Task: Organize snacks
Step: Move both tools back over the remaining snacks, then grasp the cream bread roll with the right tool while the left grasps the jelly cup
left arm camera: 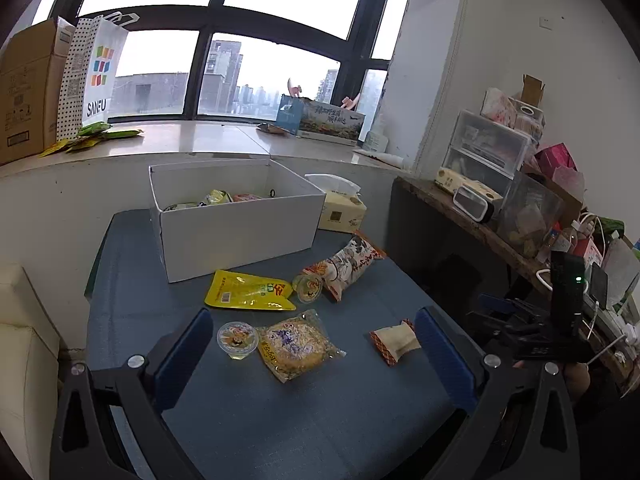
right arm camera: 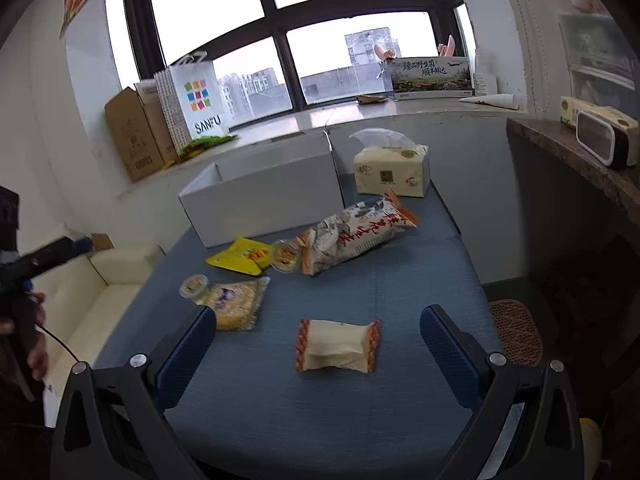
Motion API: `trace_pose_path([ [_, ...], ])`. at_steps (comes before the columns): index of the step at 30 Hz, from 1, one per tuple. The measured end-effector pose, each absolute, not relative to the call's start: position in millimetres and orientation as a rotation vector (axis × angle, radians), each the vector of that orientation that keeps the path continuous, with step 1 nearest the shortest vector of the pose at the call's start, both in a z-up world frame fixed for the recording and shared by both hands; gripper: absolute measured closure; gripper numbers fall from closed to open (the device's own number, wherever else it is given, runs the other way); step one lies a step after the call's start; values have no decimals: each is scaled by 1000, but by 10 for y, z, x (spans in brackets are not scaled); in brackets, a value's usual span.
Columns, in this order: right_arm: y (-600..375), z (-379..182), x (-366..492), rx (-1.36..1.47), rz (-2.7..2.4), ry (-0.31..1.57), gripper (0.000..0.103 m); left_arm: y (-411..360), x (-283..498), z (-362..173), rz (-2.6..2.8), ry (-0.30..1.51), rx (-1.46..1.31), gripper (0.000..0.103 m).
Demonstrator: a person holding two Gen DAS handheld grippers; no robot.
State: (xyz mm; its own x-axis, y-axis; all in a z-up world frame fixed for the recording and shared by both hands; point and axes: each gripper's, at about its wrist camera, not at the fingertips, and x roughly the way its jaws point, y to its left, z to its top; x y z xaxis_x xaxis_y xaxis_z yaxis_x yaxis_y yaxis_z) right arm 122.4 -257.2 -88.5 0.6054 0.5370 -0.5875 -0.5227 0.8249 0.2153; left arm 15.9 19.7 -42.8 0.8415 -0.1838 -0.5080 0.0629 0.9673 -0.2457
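Fingers of the left gripper spread wide and empty above a jelly cup and noodle pack near the white box, while the right gripper, equally open, frames a small wrapped cake on the blue table.

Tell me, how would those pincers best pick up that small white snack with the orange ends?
Probably from above, closing across the plump middle of the small white snack. It lies flat on the blue table with its crimped orange ends to left and right, and the open right gripper already frames it.
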Motion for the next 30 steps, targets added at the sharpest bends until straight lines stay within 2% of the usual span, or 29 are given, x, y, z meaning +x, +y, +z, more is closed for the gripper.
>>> trace_pose_path([
  [6,-2311,-1179,1304,-195,512,741,0,138,162,-441,-147,570,-218,0],
  [20,-2085,-1640,1705,-262,547,858,0,88,163,-502,-155,586,-206,0],
  [22,-2088,-1689,1790,-255,521,892,12,110,162,-511,-154,586,-213,0],
  [23,-2085,-1710,1811,-242,533,909,44,122,168,-519,-150,589,-217,0],
  [30,-2100,-1668,1753,-215,553,913,44,205,179,-560,-138,595,-249,0],
])
